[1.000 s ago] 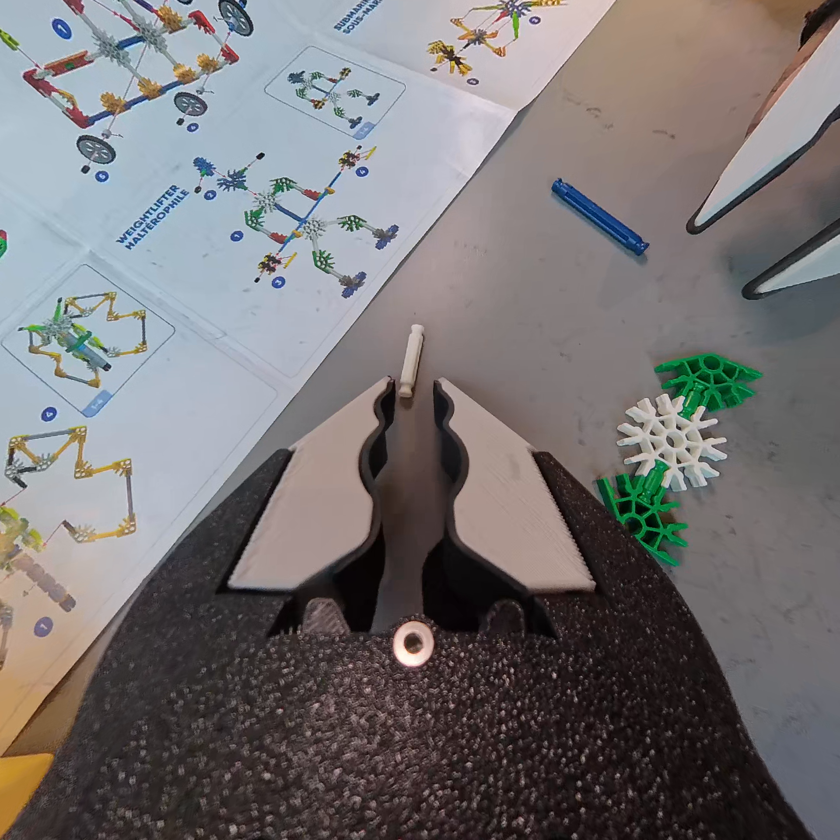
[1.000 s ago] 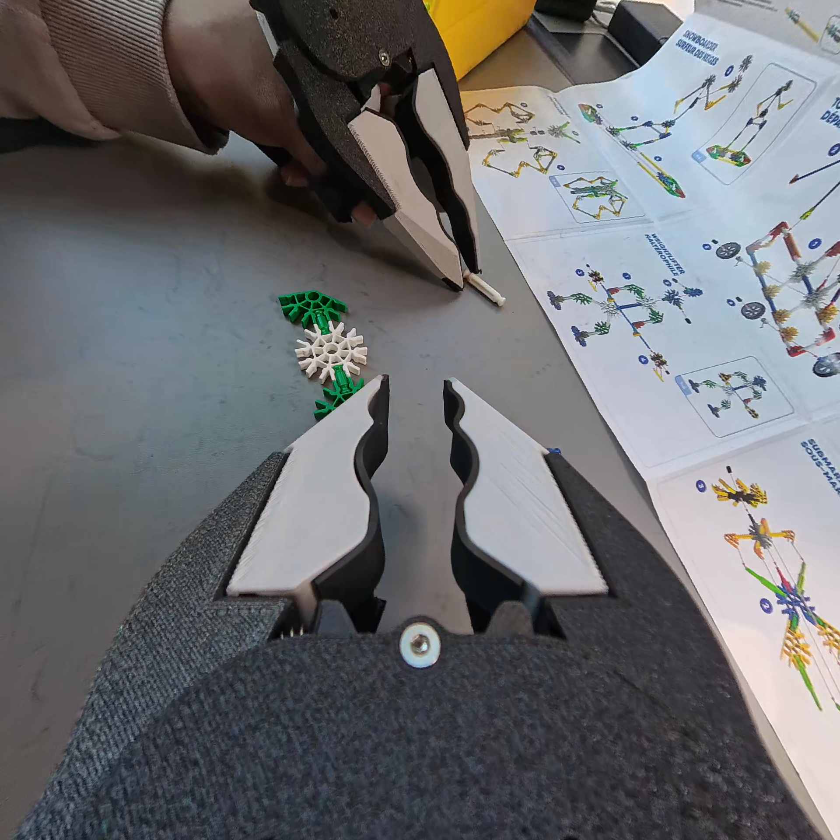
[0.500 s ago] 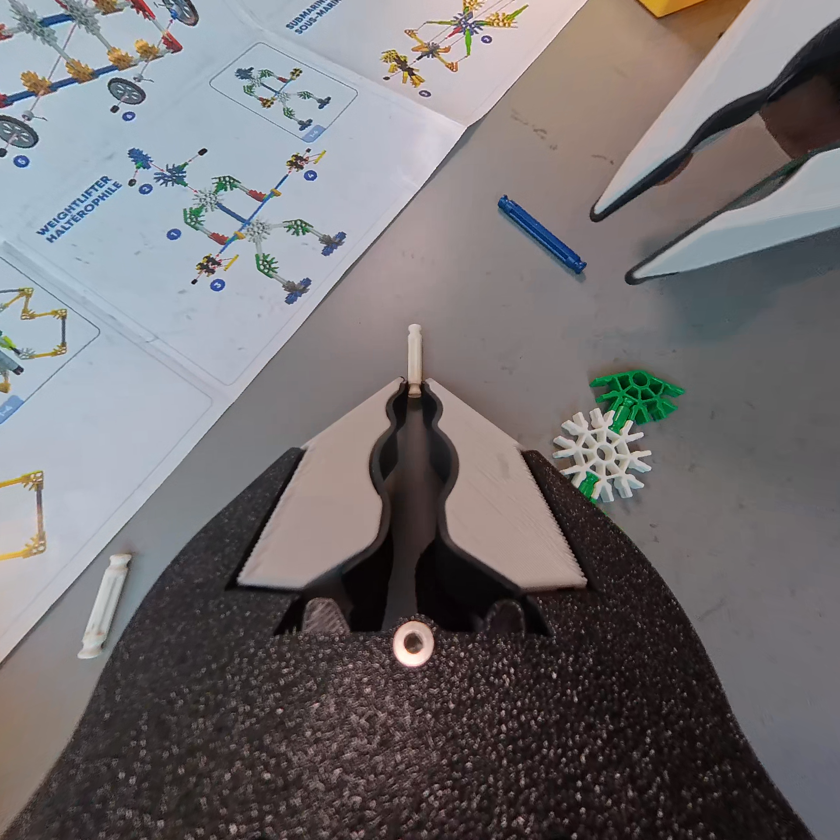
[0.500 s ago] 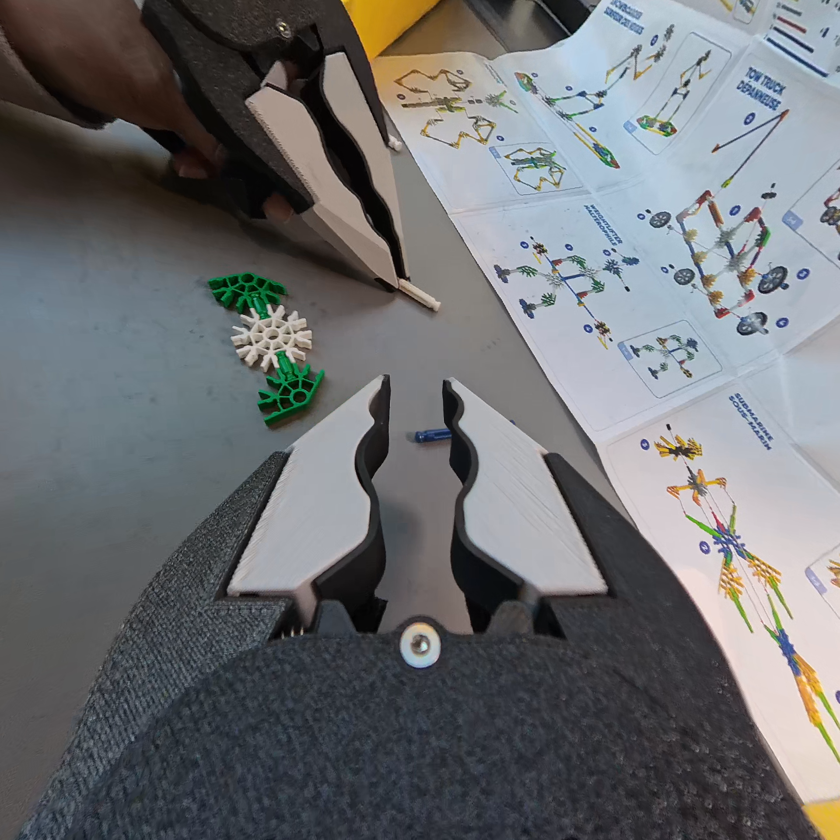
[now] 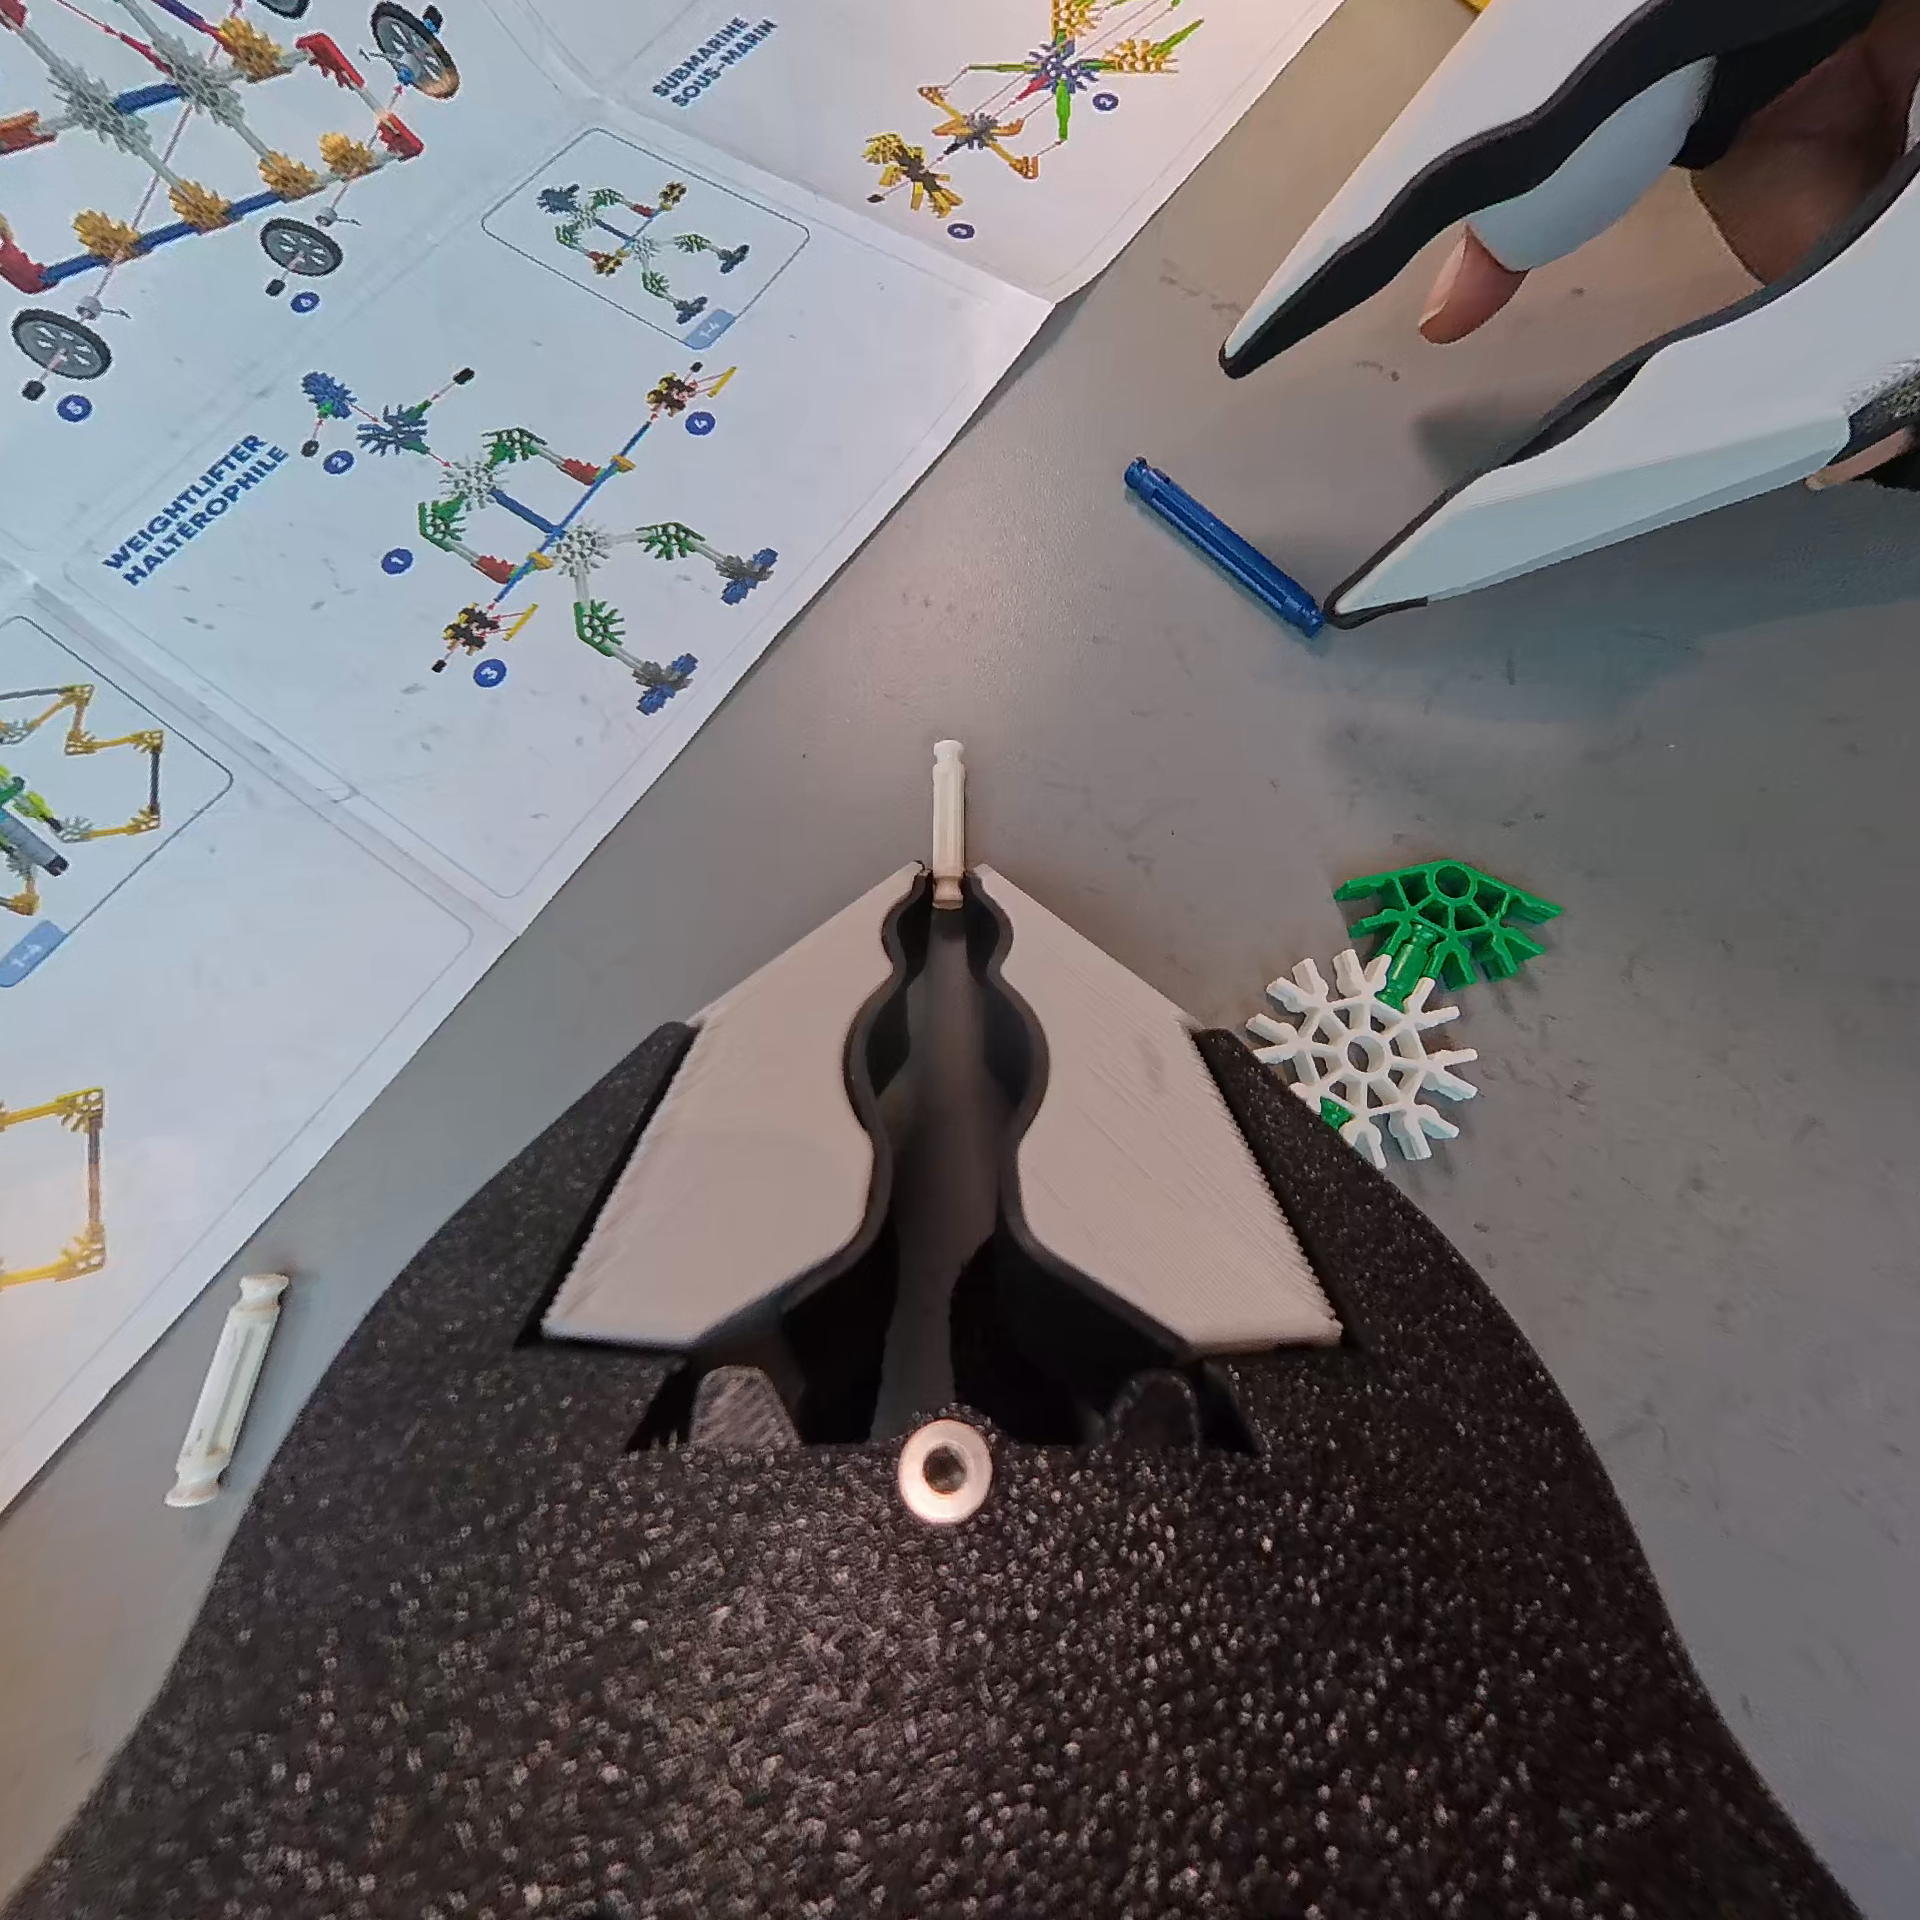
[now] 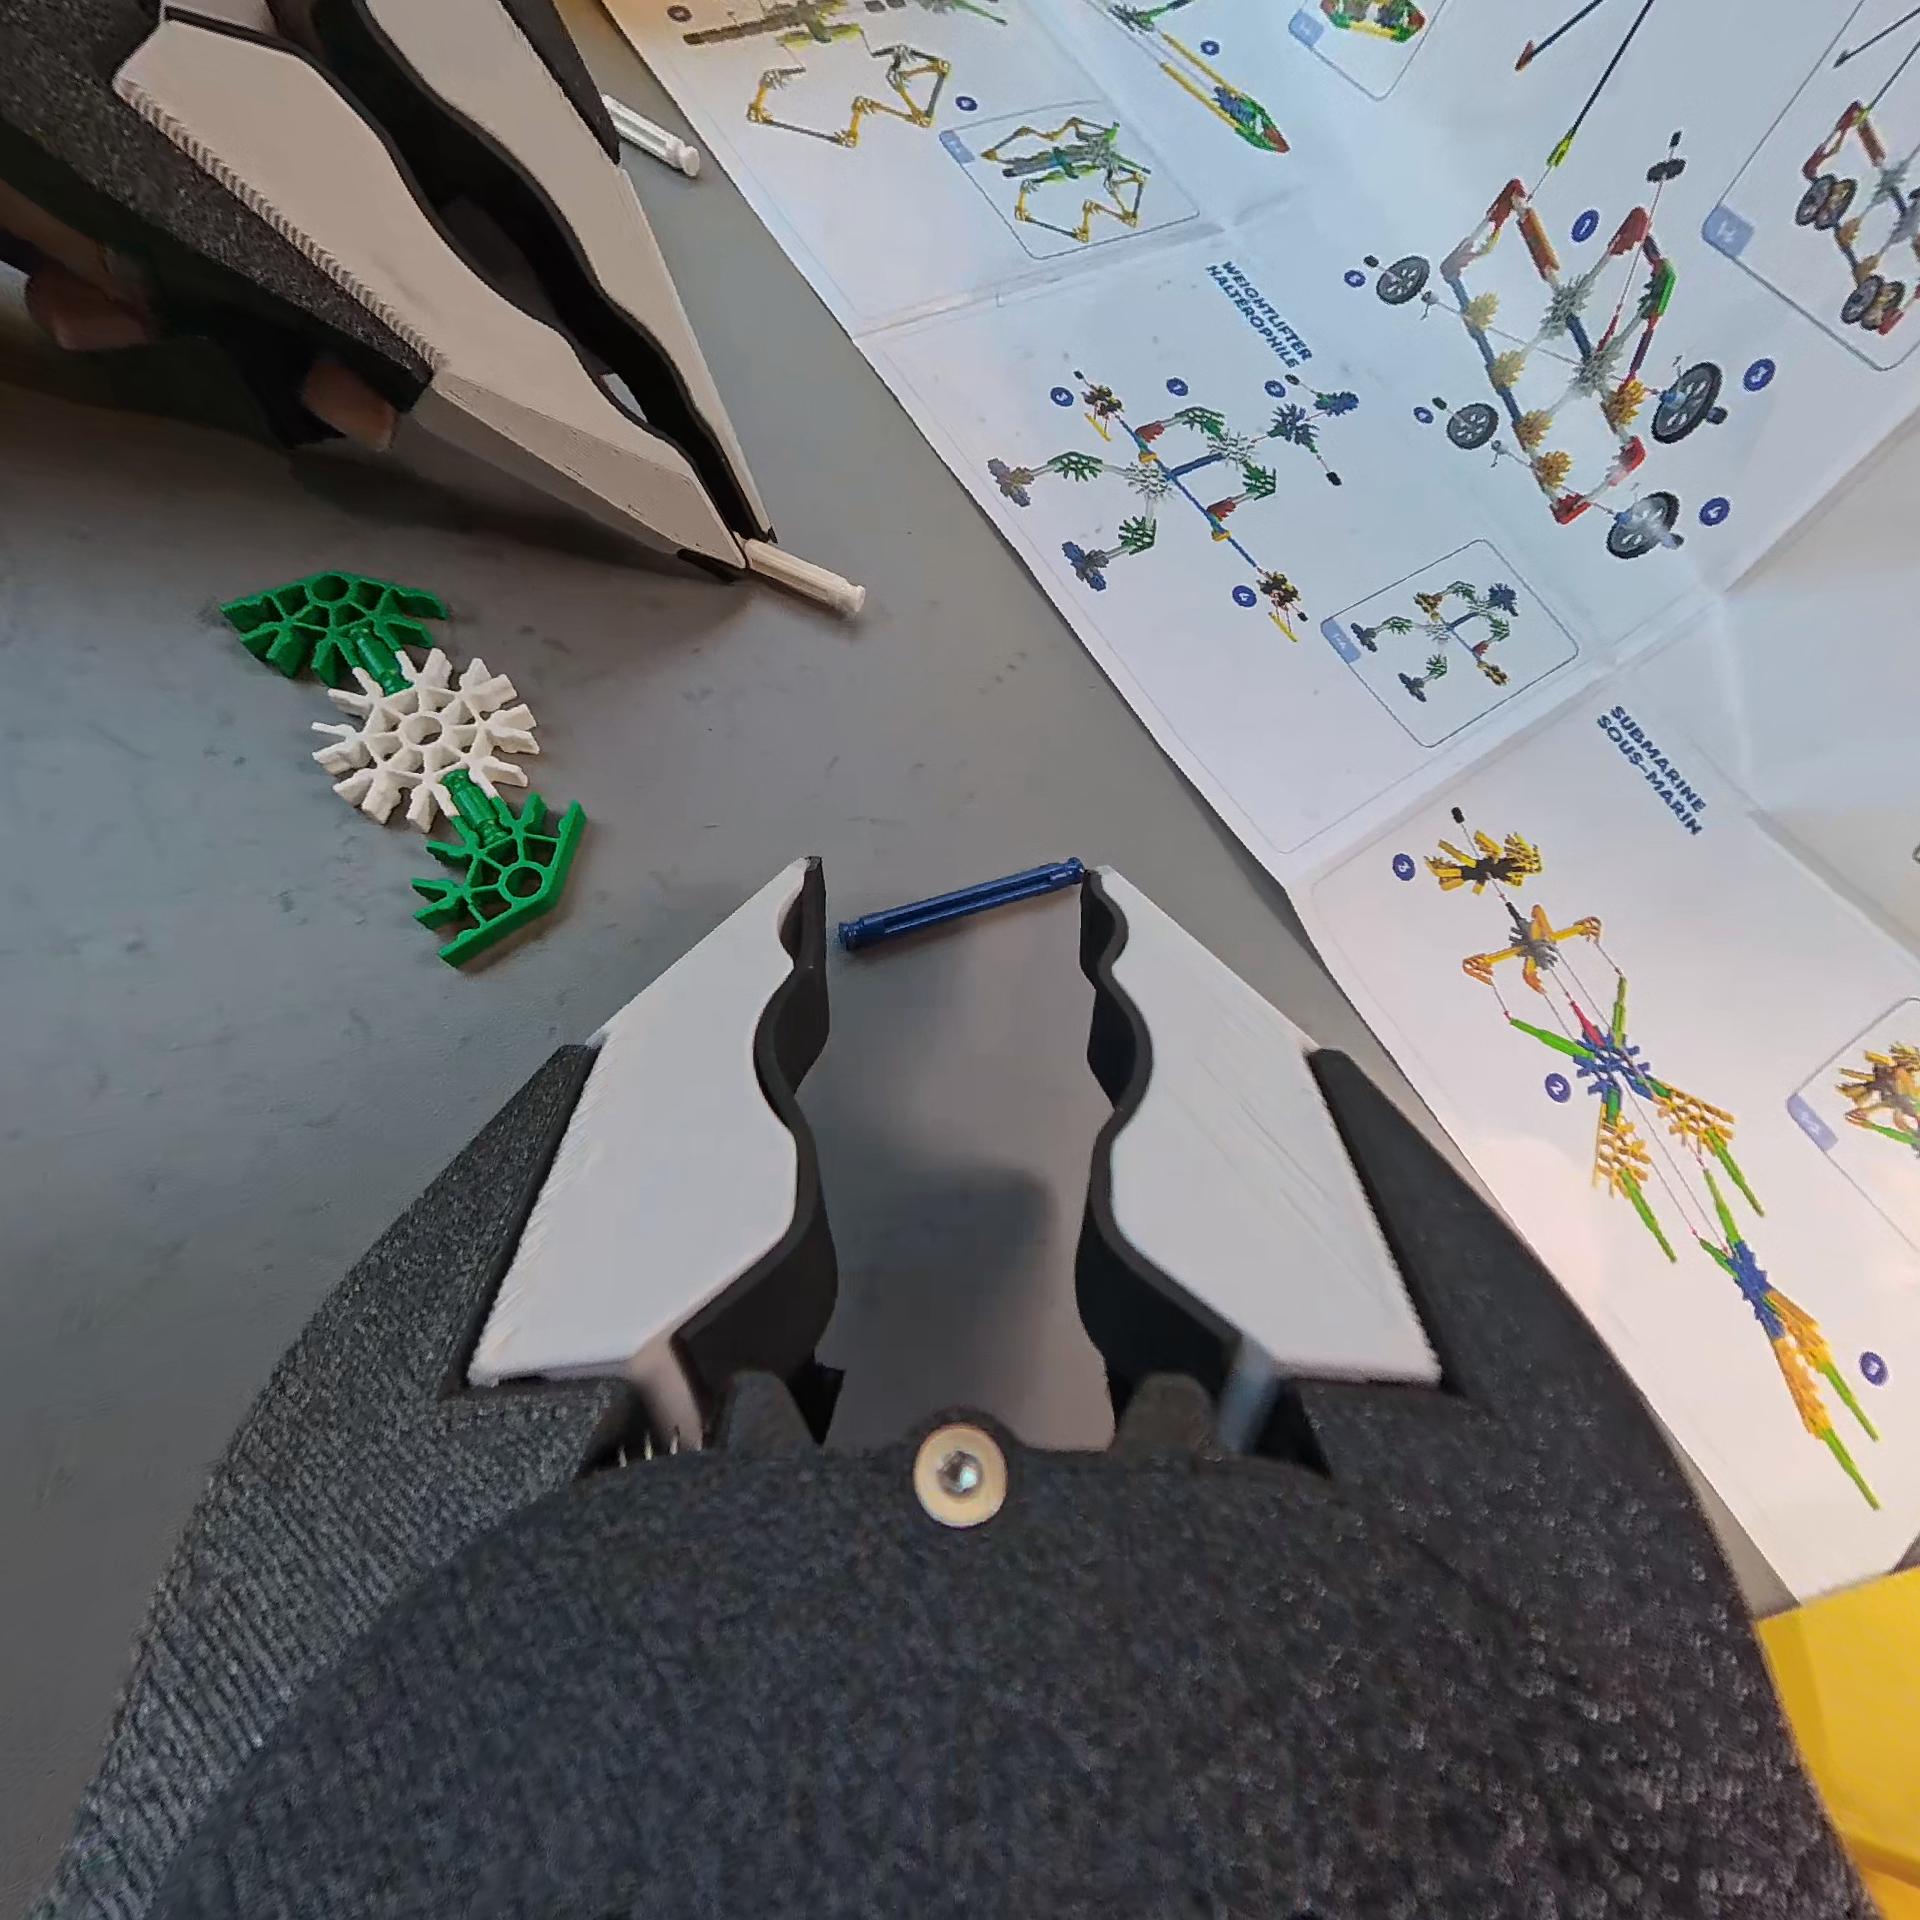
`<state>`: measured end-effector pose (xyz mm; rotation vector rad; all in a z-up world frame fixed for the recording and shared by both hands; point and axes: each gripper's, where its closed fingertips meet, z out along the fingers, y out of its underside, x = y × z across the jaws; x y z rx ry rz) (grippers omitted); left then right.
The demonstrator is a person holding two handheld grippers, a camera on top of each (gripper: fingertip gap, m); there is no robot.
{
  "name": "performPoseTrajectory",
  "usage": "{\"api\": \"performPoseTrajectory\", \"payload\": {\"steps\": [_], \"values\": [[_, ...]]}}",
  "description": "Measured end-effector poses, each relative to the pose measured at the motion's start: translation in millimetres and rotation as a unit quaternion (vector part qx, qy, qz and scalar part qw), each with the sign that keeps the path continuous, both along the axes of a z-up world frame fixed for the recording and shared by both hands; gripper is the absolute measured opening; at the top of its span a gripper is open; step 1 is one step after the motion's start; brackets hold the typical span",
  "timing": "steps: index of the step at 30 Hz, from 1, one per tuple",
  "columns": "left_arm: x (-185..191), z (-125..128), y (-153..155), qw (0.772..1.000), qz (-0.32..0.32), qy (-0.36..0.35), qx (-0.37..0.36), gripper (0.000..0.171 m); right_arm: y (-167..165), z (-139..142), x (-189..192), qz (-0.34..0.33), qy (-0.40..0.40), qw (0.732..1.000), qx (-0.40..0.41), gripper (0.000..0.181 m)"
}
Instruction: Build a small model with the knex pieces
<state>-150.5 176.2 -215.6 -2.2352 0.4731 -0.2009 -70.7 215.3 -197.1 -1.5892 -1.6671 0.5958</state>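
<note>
My left gripper (image 5: 945,883) is shut on the near end of a short white rod (image 5: 948,805) that sticks out forward over the grey table; it also shows in the right wrist view (image 6: 805,578). My right gripper (image 6: 951,878) is open, low over the table, with a blue rod (image 6: 961,902) lying crosswise between its fingertips. In the left wrist view the blue rod (image 5: 1221,545) lies by the right gripper's lower fingertip (image 5: 1351,608). A small assembly of a white snowflake connector (image 6: 424,740) with two green connectors (image 6: 332,618) lies left of the right gripper.
A large printed instruction sheet (image 5: 364,520) covers the table's left side in the left wrist view and the right side (image 6: 1455,520) in the right wrist view. A second white rod (image 5: 229,1387) lies at the sheet's edge. Something yellow (image 6: 1849,1704) sits at the lower right. There is about 10 cm between the tips of the two grippers. The white snowflake connector (image 6: 424,740) sits 7 cm or so from the ends of my left fingers. My left wrist view (image 5: 1370,1055) looks at it from another angle.
My left gripper has closed on the white rod. My right gripper has moved forward and down to the blue rod and opened wider around it.
</note>
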Motion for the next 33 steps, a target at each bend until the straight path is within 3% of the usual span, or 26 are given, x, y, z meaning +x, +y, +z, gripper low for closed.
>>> {"api": "performPoseTrajectory", "payload": {"steps": [8,20,27,33], "values": [[1,1,-3,1.0,0.0,-0.007,-0.002,0.004,-3,-4,0,0.006,-0.013,1.0,0.016,0.047],[-10,14,-16,0.995,0.032,-0.091,-0.005,0.004,-9,-1,0,0.022,-0.004,0.999,0.042,0.042],[-23,10,-36,0.993,0.033,-0.108,-0.035,0.004,-10,-1,0,0.027,-0.003,0.999,0.047,0.04],[-9,17,-68,0.993,0.006,-0.102,-0.057,0.004,-7,1,2,0.024,0.003,0.999,0.048,0.037]]}}
